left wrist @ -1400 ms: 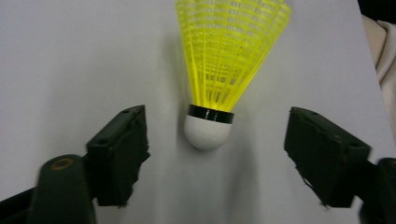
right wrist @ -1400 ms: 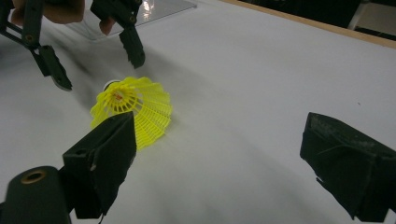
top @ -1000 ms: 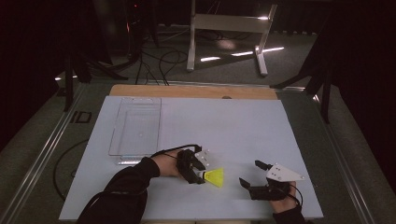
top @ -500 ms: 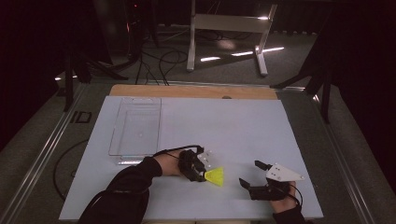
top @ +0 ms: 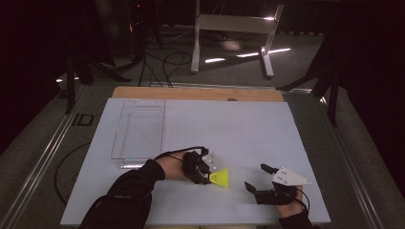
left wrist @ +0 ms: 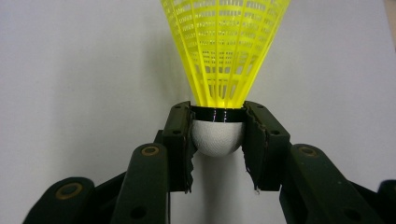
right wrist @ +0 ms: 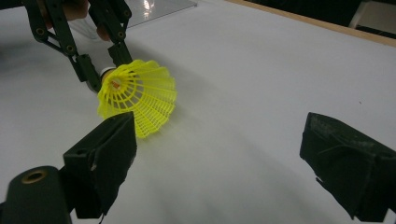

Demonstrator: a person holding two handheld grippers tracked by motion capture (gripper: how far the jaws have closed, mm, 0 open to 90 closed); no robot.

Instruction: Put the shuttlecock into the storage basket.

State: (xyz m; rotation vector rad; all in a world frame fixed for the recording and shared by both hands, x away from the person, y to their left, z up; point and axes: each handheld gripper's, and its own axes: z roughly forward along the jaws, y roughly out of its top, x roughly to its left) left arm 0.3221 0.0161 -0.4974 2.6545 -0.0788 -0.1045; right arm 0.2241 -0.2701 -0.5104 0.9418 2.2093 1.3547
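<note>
Fingers of left gripper clamping the white cork head of the yellow shuttlecock, one pad on each side, just finished closing on it. Skirt fanning out beyond the tips, pointing right in the high view. Shuttlecock sitting near the front of the white table sheet, slightly left of centre, lying on its side against the surface or just above it; contact hard to tell. Right gripper resting at the near right, well apart from the shuttlecock, fingers spread wide with nothing between them. Left gripper also showing in the right gripper view, pinching the cork. Clear plastic tray lying farther back on the left.
</note>
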